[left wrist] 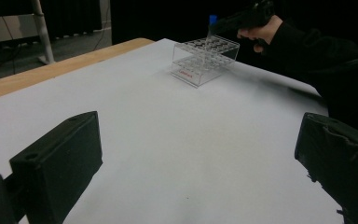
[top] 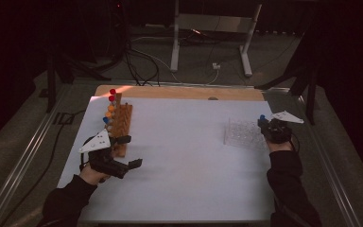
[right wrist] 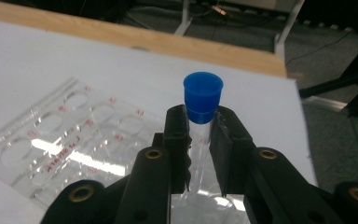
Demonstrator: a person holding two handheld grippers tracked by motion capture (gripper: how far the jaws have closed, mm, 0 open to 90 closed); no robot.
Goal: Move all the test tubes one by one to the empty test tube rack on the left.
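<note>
A clear tube with a blue cap stands upright between the pads of my right gripper, which is shut on it just below the cap. It is held over the near right corner of a clear plastic rack with round holes. In the high view that rack lies at the right of the white mat, with the right gripper at its right edge. My left gripper is open with nothing in it, beside a wooden rack that holds several colour-capped tubes. The left gripper view looks across the mat between its own wide jaws to the clear rack.
A white mat covers most of the wooden table, whose far edge shows bare wood. Beyond it are a grey stand's legs and cables on the floor. Metal rails run along both sides.
</note>
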